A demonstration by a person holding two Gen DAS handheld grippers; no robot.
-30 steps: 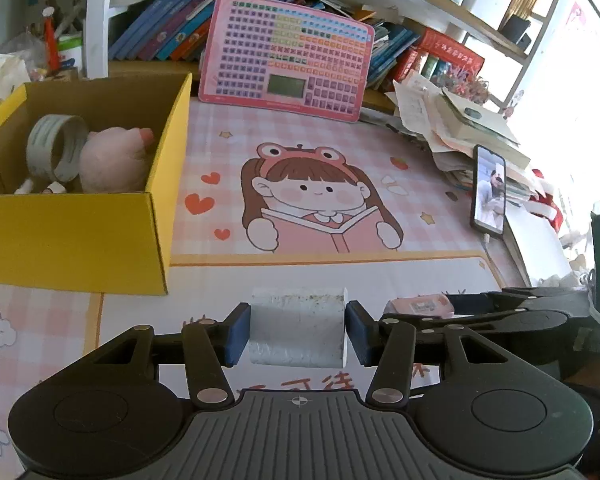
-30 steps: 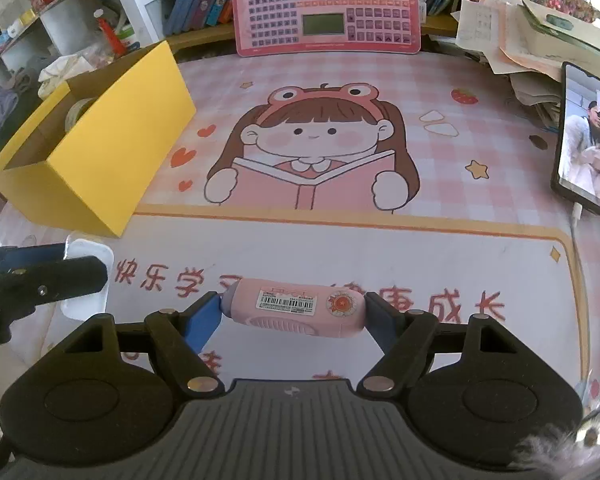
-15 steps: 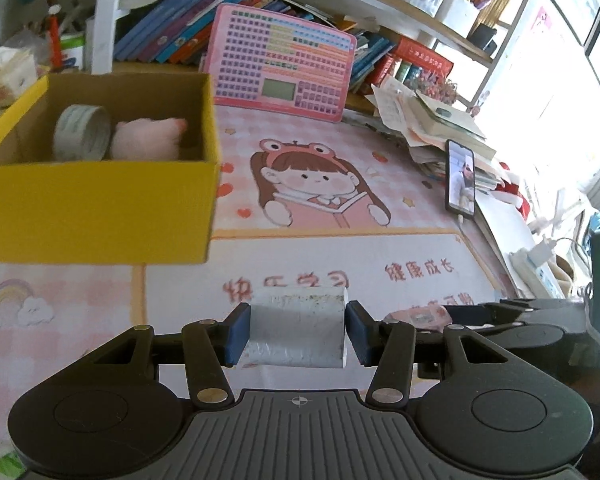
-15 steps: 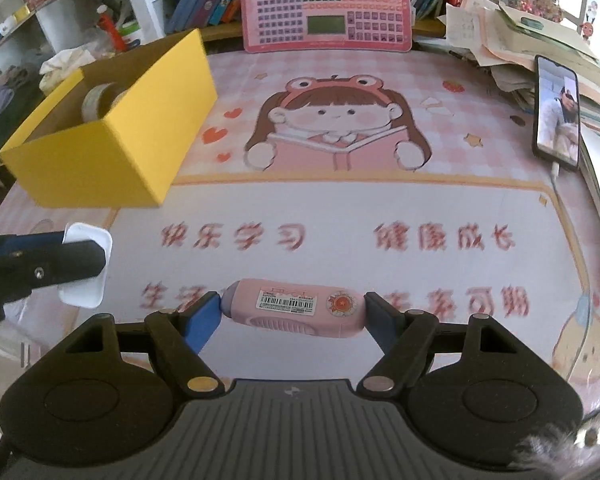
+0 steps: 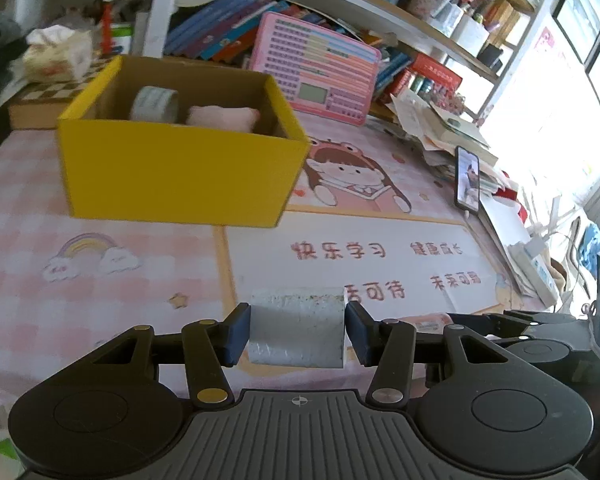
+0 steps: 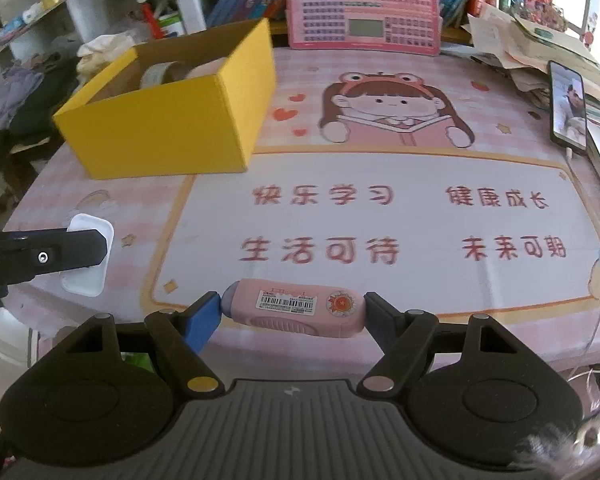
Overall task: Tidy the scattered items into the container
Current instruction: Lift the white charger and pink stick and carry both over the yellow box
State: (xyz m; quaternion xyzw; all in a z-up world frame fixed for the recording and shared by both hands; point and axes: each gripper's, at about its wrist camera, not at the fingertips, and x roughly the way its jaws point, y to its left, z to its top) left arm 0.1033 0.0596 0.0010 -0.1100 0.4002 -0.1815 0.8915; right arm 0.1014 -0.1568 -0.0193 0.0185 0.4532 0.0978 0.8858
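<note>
1. The left gripper (image 5: 297, 333) is clamped on a white block (image 5: 297, 326), one blue pad against each of its side faces. The block's top edge is speckled with dirt.
2. In the right wrist view this same block shows as a white rounded-corner piece (image 6: 85, 255) with one of the left tool's black fingers (image 6: 66, 250) across it, above the left edge of the desk mat (image 6: 380, 220).
3. The right gripper (image 6: 293, 309) grips a pink stamp-like case (image 6: 296, 307) end to end, lying crosswise between the pads. It carries a barcode label and a red round emblem (the small print is too blurred to read).
4. The case hangs over the near edge of the mat, below the printed red characters.
5. The yellow box (image 5: 180, 176) stands near the far left corner of the mat, open at the top and apart from both tools.
6. Inside it lie a roll of tape (image 5: 155, 104) and a pink plush toy (image 5: 222, 118), side by side, the roll to the left.
7. A pink keyboard toy (image 6: 362, 10) leans at the far edge of the mat, against the row of books.
8. A phone (image 6: 568, 110) with a lit screen lies at the right edge, beside a pile of papers (image 6: 532, 44).
</note>
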